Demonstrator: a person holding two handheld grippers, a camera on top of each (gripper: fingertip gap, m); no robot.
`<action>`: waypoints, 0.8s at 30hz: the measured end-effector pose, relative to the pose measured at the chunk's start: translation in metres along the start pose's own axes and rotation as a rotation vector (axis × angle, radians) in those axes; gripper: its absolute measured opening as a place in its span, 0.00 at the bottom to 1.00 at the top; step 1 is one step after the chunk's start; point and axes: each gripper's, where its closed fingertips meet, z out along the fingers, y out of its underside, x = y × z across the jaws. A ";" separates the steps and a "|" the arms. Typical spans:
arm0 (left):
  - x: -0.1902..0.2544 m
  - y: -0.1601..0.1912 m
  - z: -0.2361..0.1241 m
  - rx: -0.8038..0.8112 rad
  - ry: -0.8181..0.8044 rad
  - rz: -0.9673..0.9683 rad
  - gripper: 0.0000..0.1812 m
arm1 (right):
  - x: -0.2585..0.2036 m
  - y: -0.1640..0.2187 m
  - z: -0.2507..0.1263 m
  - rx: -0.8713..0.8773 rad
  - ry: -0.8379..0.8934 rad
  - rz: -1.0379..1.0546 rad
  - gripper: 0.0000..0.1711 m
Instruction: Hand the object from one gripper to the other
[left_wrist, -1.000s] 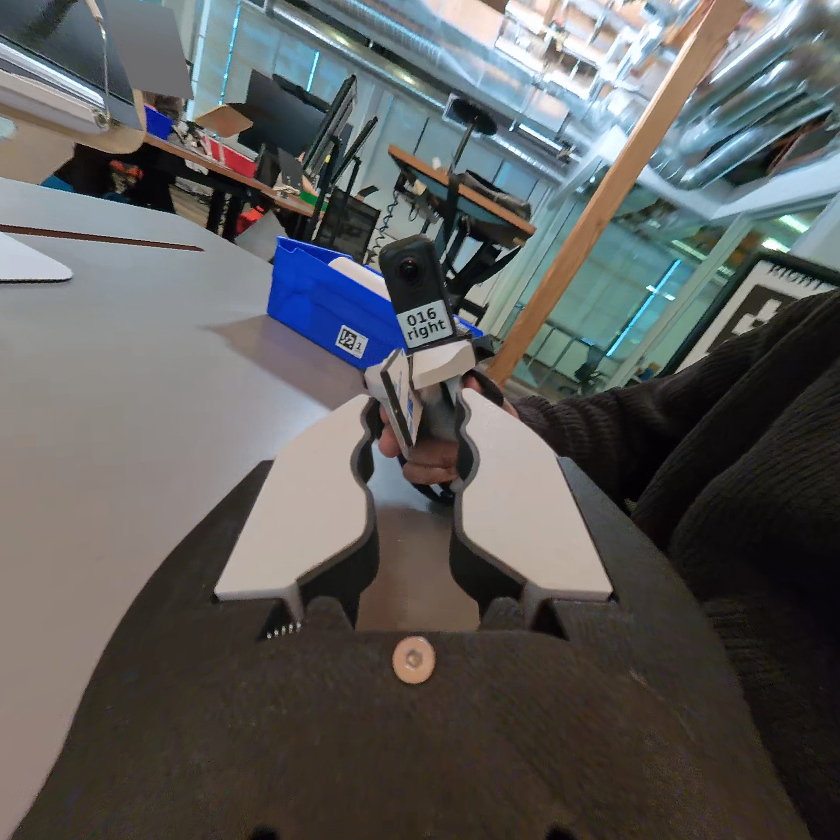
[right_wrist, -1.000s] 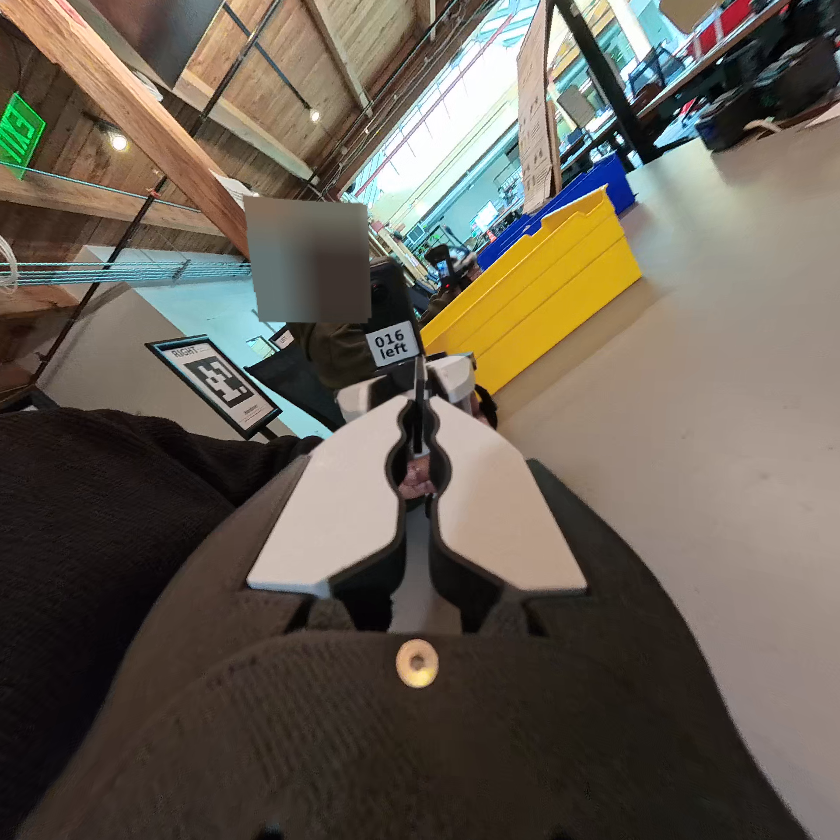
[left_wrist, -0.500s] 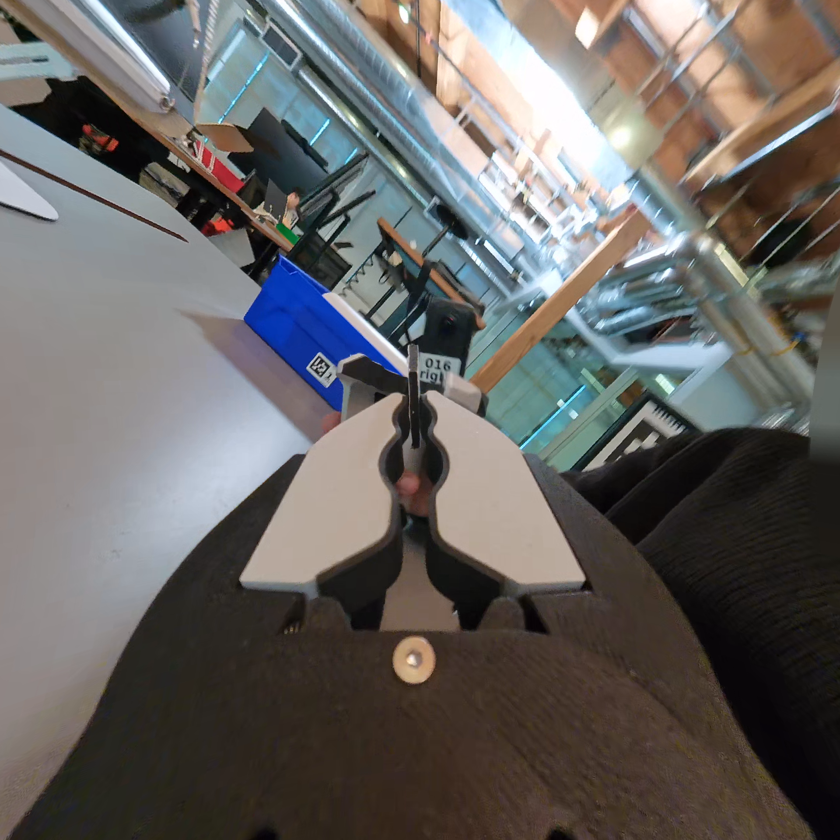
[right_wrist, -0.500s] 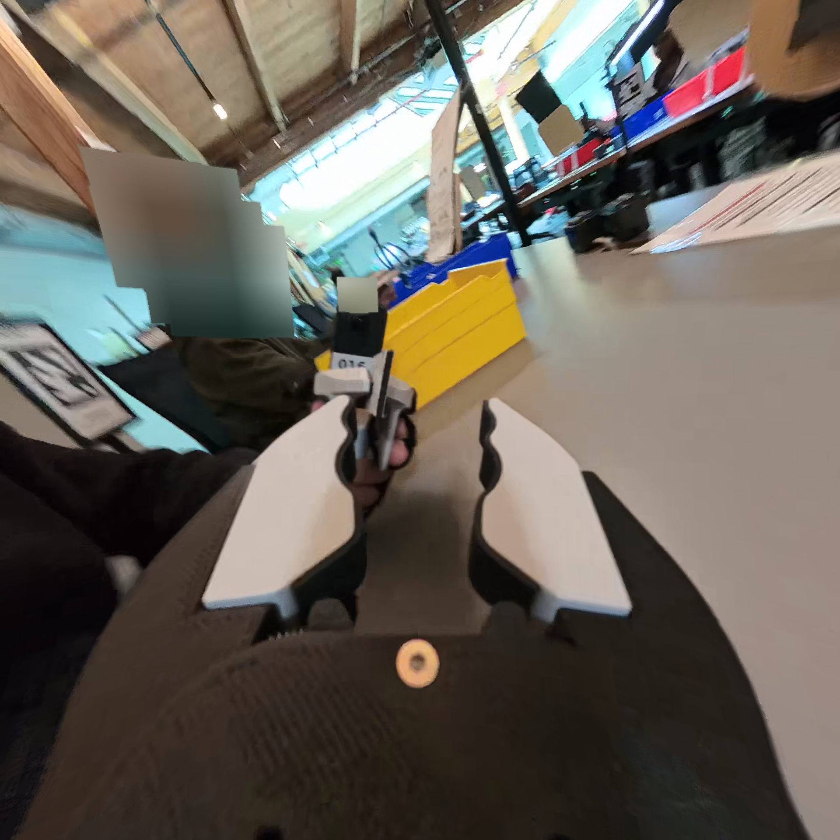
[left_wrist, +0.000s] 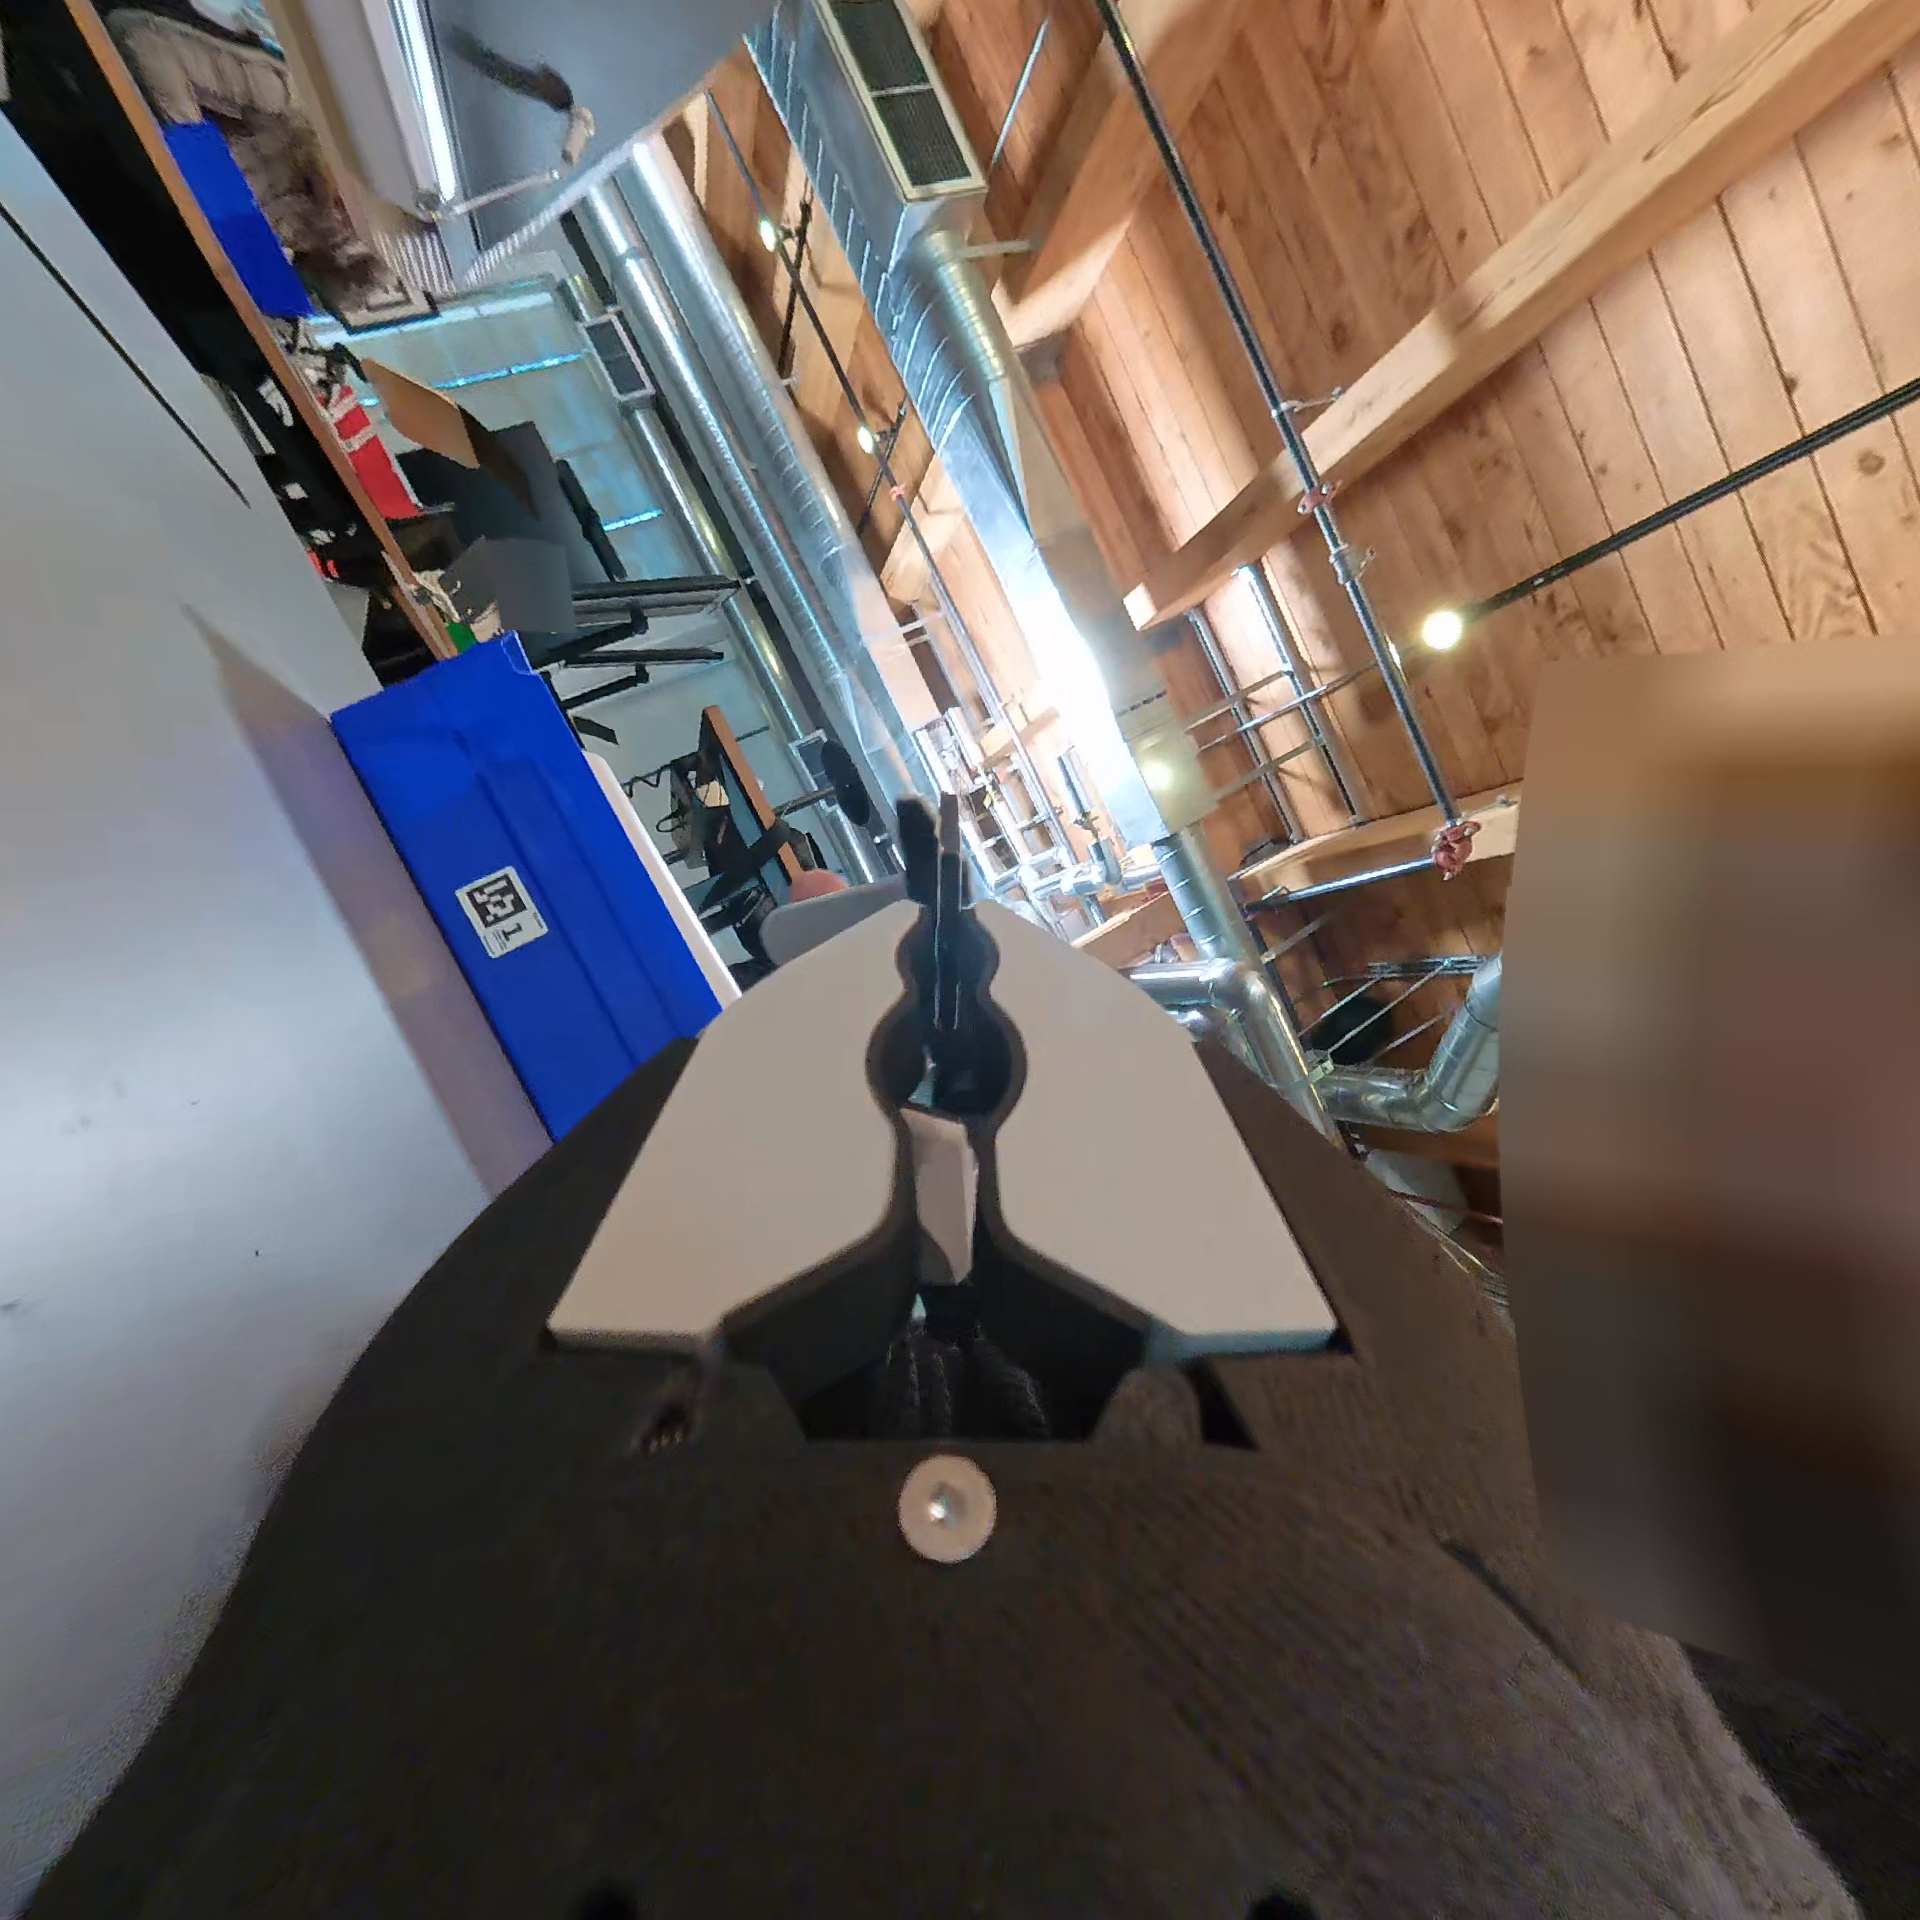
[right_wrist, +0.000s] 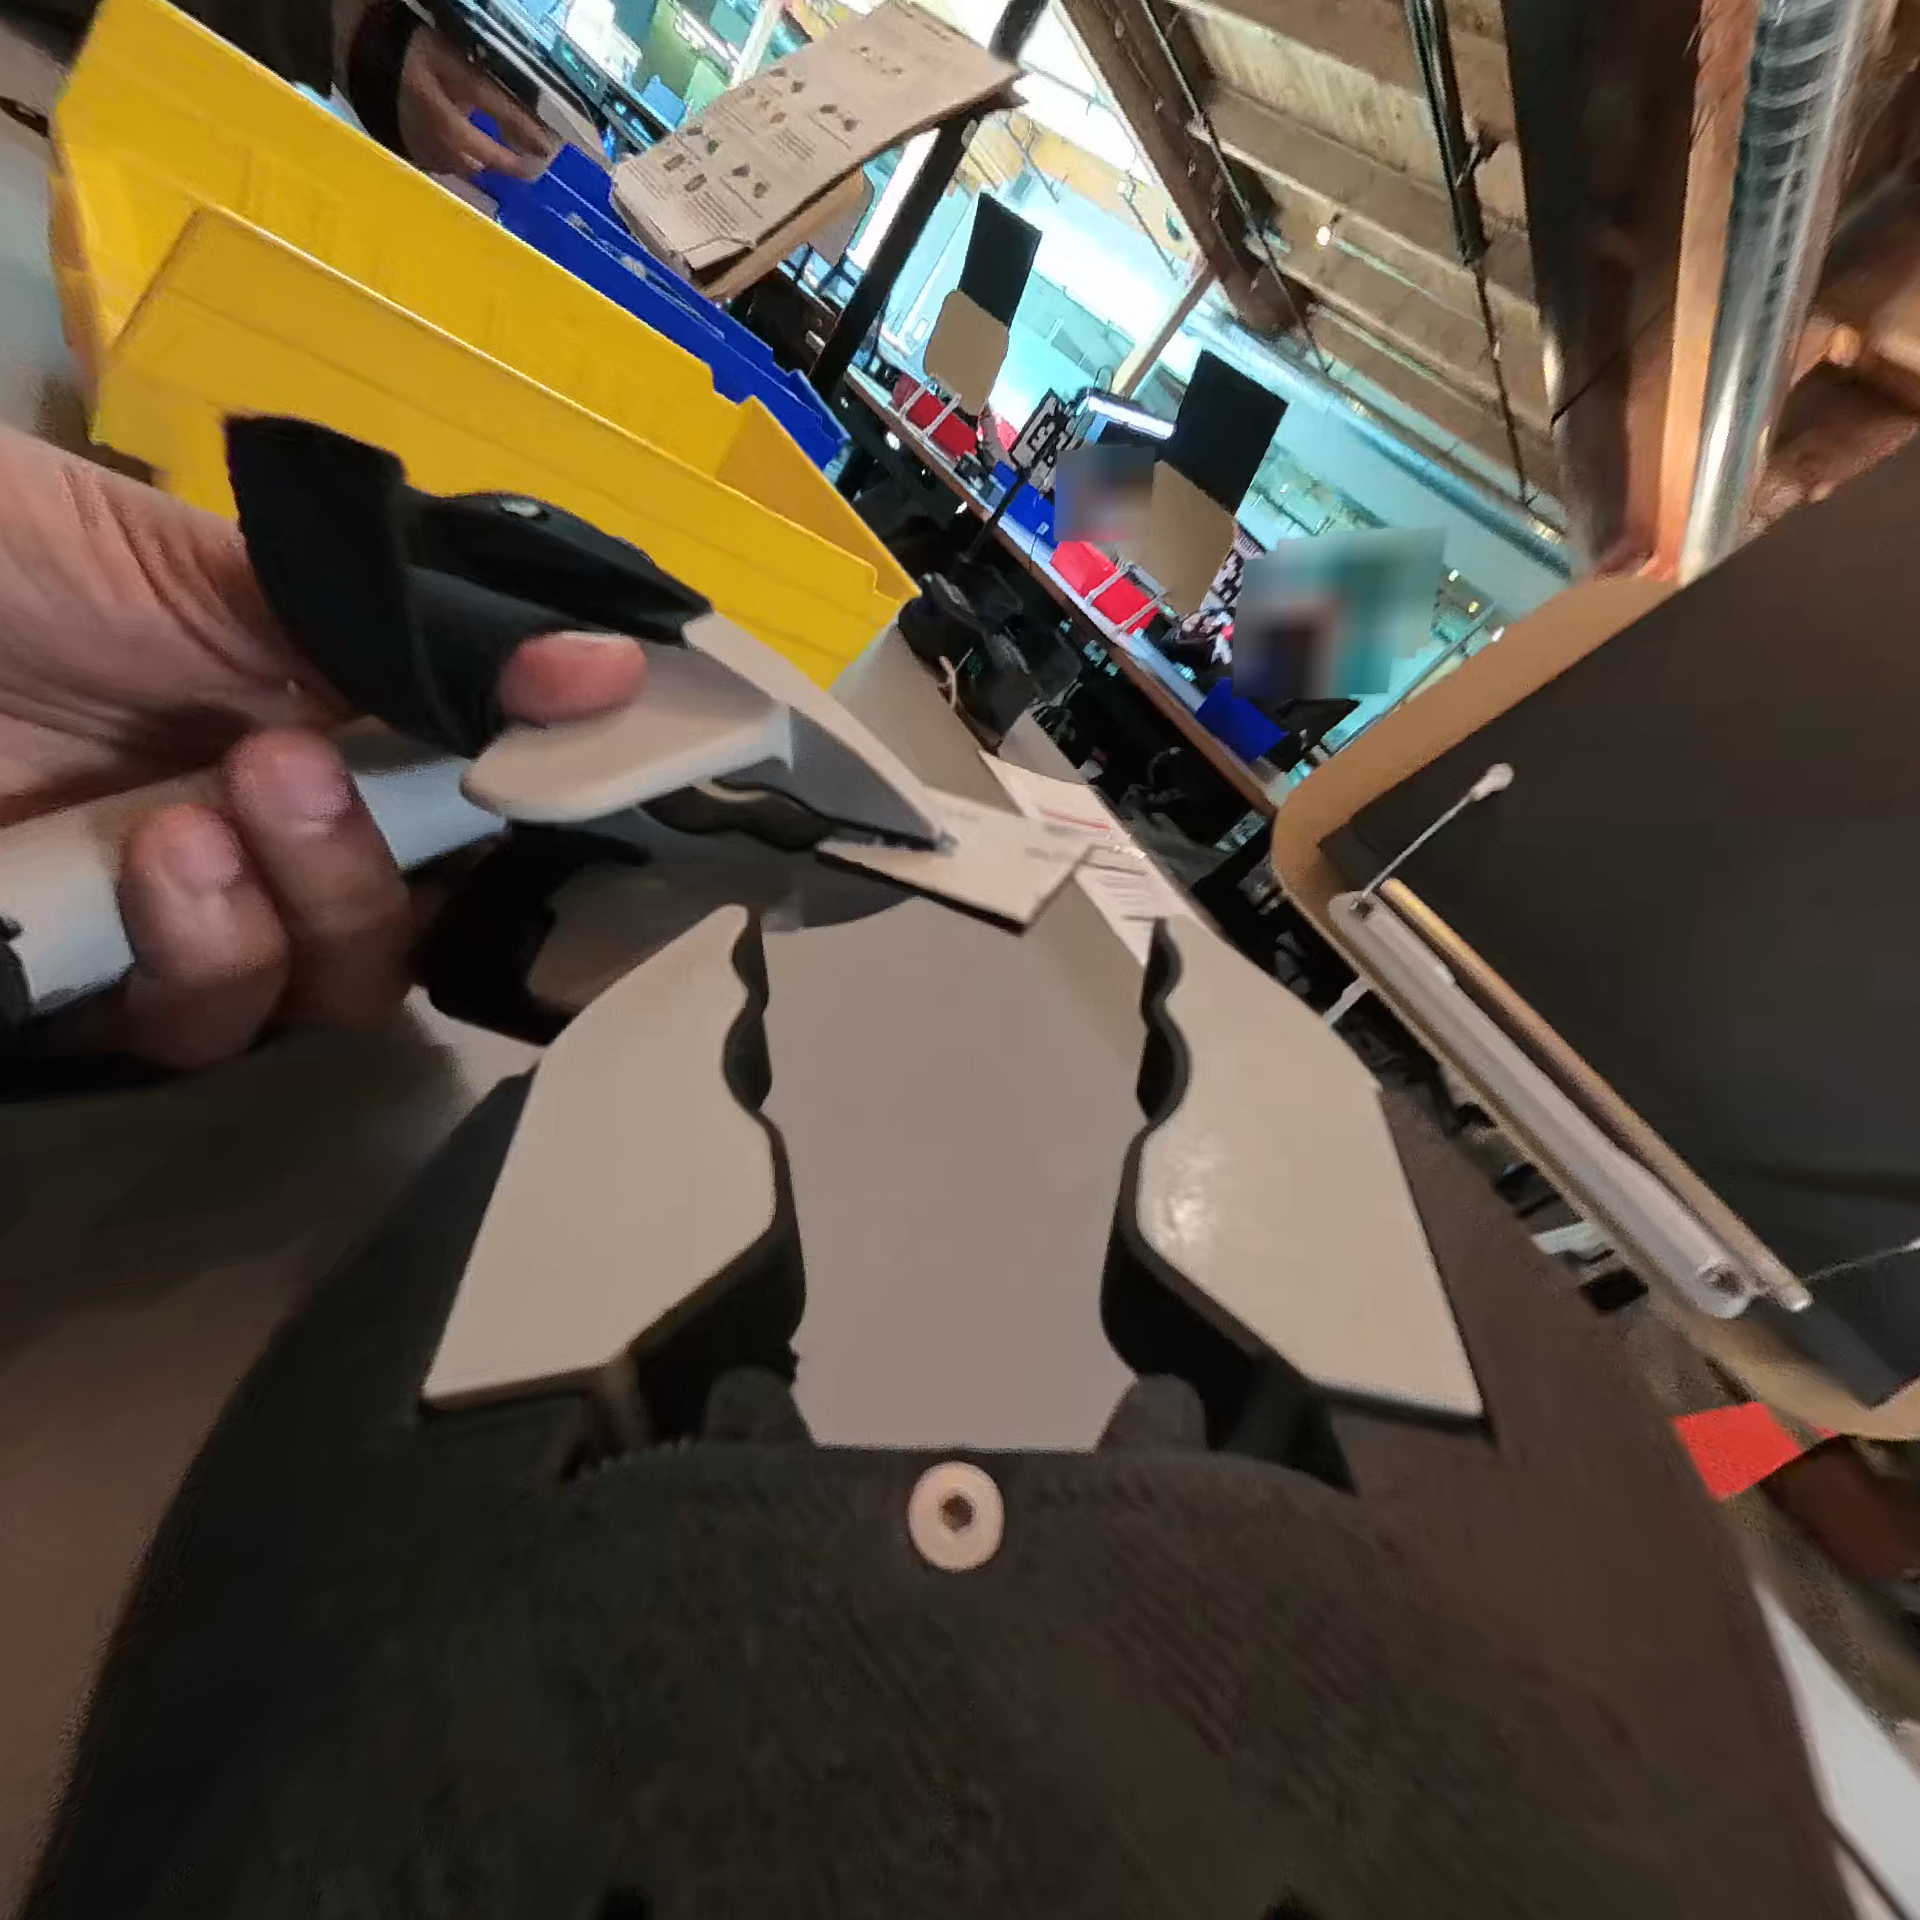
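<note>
The left gripper (left_wrist: 940, 977) has its jaws clamped on a thin flat card (left_wrist: 940, 883), edge-on at frame centre; the right gripper (right_wrist: 951, 997) stands with jaws apart, empty. Held only by one edge, the pale stiff card (right_wrist: 971, 862) could pivot or slip out onto the worktop (right_wrist: 935, 1143).
</note>
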 end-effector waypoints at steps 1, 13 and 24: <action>-0.001 0.002 0.001 -0.005 0.000 0.000 0.02 | -0.001 -0.004 0.000 0.014 0.009 -0.020 0.41; 0.009 0.012 0.005 0.040 0.074 -0.054 0.02 | 0.000 -0.015 -0.006 0.048 0.034 -0.058 0.28; -0.011 0.011 0.003 -0.001 -0.054 -0.043 0.35 | 0.003 -0.015 -0.010 0.065 -0.018 0.001 0.27</action>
